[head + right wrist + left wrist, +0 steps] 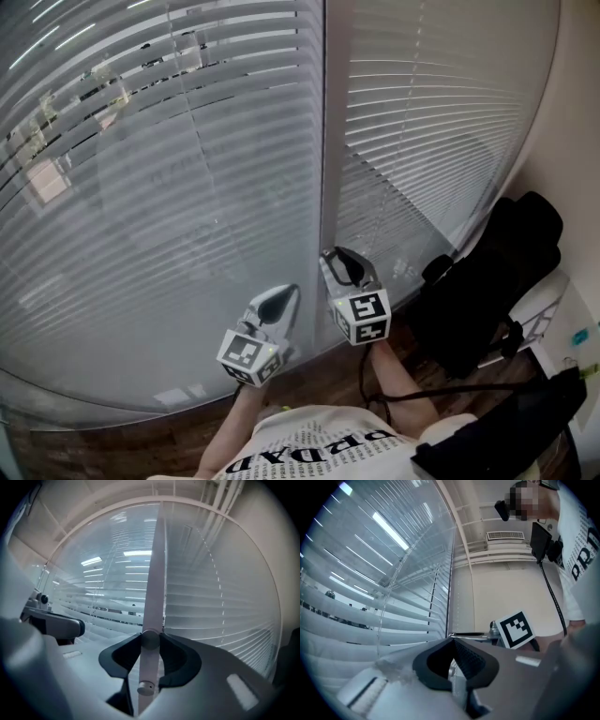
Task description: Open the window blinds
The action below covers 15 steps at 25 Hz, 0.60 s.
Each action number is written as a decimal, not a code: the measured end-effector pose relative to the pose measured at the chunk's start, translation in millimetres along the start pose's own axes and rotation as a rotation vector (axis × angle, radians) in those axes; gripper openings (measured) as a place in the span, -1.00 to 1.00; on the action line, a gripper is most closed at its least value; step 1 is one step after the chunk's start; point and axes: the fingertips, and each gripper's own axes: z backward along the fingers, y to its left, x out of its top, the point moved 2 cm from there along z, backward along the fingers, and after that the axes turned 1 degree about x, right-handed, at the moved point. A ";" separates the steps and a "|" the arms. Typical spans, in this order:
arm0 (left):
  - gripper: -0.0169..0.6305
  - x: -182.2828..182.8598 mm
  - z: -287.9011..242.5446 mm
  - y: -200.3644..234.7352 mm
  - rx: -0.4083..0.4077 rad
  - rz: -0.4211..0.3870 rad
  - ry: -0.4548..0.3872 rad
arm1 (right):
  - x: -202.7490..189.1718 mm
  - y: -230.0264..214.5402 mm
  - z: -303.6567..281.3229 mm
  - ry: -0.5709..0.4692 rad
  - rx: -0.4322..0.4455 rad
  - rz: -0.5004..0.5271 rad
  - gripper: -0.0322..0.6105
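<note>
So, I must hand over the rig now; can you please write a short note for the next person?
Left gripper: shut, empty, near the left blind.
Right gripper: shut on the pale wand, by the frame between the two blinds.
Done: the left blind's slats are partly tilted; the outside shows through.
Left: the right blind looks closed. Probably twist the wand until the slats open.
</note>
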 end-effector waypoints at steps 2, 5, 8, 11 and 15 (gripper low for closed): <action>-0.97 0.1 0.8 -0.7 -0.001 -0.002 -0.003 | -0.1 -0.4 0.7 -0.007 0.004 -0.064 -0.49; -0.97 -0.3 2.0 -0.5 -0.006 -0.007 -0.003 | -1.0 -1.1 1.0 -0.018 0.008 -0.139 -0.49; -0.97 1.3 2.8 -0.2 -0.007 -0.008 -0.007 | -1.1 -1.6 1.0 -0.026 0.010 -0.195 -0.49; -0.97 1.8 3.0 -0.3 -0.007 -0.006 -0.007 | -1.1 -2.2 0.8 -0.032 0.018 -0.262 -0.49; -0.97 1.1 2.0 -1.3 -0.017 -0.008 -0.005 | -1.2 -2.4 0.3 -0.039 0.021 -0.287 -0.48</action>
